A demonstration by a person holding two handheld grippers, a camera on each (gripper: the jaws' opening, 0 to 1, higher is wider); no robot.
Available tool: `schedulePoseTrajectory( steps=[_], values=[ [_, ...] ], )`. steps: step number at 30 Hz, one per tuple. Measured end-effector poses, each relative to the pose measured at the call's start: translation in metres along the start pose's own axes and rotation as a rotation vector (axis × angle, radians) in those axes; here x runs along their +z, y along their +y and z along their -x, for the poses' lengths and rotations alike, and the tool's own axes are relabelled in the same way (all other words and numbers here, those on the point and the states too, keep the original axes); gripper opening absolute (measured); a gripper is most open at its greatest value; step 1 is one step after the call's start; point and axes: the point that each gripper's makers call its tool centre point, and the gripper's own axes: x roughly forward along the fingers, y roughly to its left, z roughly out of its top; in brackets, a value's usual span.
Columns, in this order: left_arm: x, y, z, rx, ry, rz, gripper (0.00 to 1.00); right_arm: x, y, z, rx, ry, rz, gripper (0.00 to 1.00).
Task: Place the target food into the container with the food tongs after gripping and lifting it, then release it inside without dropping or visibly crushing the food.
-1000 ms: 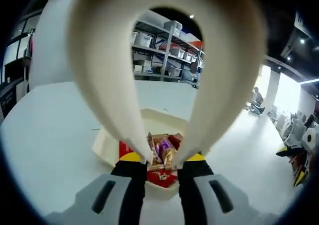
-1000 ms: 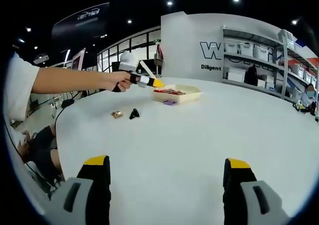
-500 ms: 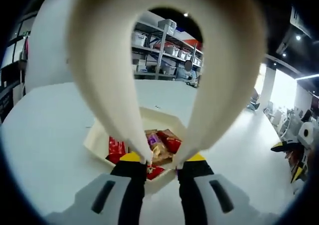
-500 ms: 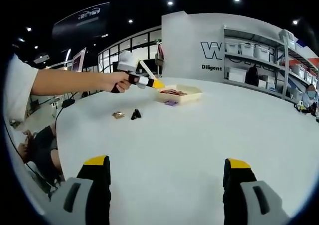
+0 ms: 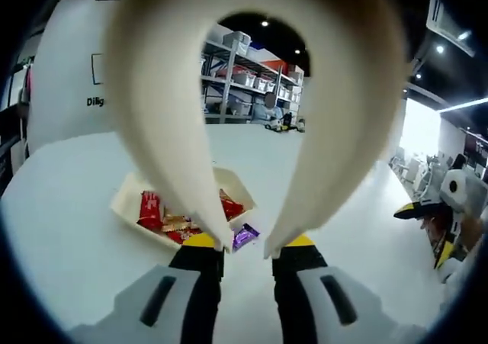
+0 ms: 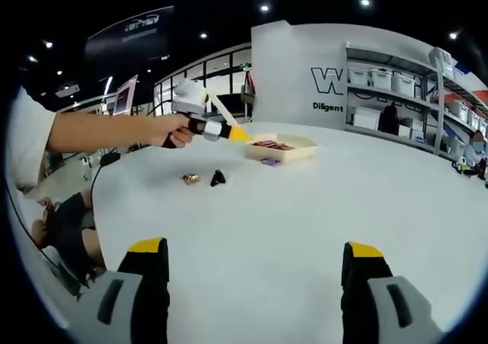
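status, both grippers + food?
Left gripper shut on tongs, tips empty. Right gripper open, idle. Container holds snacks; purple candy outside it on table. Path clear.

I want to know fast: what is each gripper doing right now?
Left gripper: shut on the food tongs, which hold nothing.
Right gripper: jaws wide open, holding nothing.

The cream tongs (image 5: 252, 92) cover much of the left gripper view; their upper bend is cut off by the top edge. One tong arm hides part of the tray (image 5: 126, 207) and some of the packets (image 5: 164, 218) inside it. In the right gripper view, the two small items (image 6: 204, 178) on the table (image 6: 305, 229) are too small to identify. The tray contents there are too small to make out. The wall lettering (image 6: 335, 85) is cut off by the shelving.
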Motion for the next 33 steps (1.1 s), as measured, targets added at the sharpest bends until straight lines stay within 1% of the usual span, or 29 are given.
schedulePoseTrajectory(
  steps=[1, 4, 5, 7, 9, 11, 15, 18, 21, 24, 26, 30, 32, 33],
  values=[
    [-0.003, -0.005, 0.004, -0.013, 0.006, -0.008, 0.23, 0.001, 0.002, 0.000, 0.004, -0.001, 0.002, 0.92],
    [-0.011, -0.012, 0.013, -0.026, 0.019, -0.019, 0.23, 0.003, 0.008, -0.001, 0.013, -0.005, 0.012, 0.92],
    [-0.014, -0.015, 0.015, -0.043, 0.030, -0.018, 0.23, 0.004, 0.010, -0.001, 0.016, -0.007, 0.014, 0.92],
    [-0.019, -0.021, 0.022, -0.059, 0.027, -0.042, 0.24, 0.006, 0.016, -0.001, 0.024, -0.012, 0.018, 0.92],
    [-0.023, -0.021, 0.029, -0.052, 0.038, -0.047, 0.24, 0.007, 0.019, -0.002, 0.028, -0.015, 0.020, 0.92],
    [-0.026, -0.022, 0.034, -0.056, 0.040, -0.039, 0.24, 0.008, 0.024, -0.003, 0.036, -0.016, 0.023, 0.92],
    [-0.035, -0.024, 0.046, -0.056, 0.054, -0.051, 0.25, 0.009, 0.029, -0.003, 0.044, -0.020, 0.028, 0.92],
    [-0.041, -0.028, 0.056, -0.058, 0.049, -0.050, 0.25, 0.011, 0.032, -0.003, 0.047, -0.024, 0.029, 0.92],
    [-0.052, -0.031, 0.065, -0.053, 0.068, -0.073, 0.25, 0.011, 0.035, -0.003, 0.054, -0.024, 0.033, 0.92],
    [-0.058, -0.033, 0.070, -0.059, 0.075, -0.082, 0.25, 0.013, 0.038, -0.005, 0.060, -0.025, 0.039, 0.92],
    [-0.059, -0.034, 0.073, -0.059, 0.069, -0.087, 0.25, 0.015, 0.041, -0.006, 0.067, -0.027, 0.042, 0.92],
    [-0.068, -0.035, 0.075, -0.063, 0.093, -0.089, 0.25, 0.016, 0.044, -0.008, 0.077, -0.026, 0.049, 0.92],
    [-0.070, -0.034, 0.076, -0.052, 0.092, -0.096, 0.26, 0.015, 0.044, -0.008, 0.080, -0.026, 0.049, 0.92],
    [-0.072, -0.034, 0.077, -0.057, 0.094, -0.089, 0.26, 0.015, 0.045, -0.008, 0.080, -0.027, 0.047, 0.92]
  ],
)
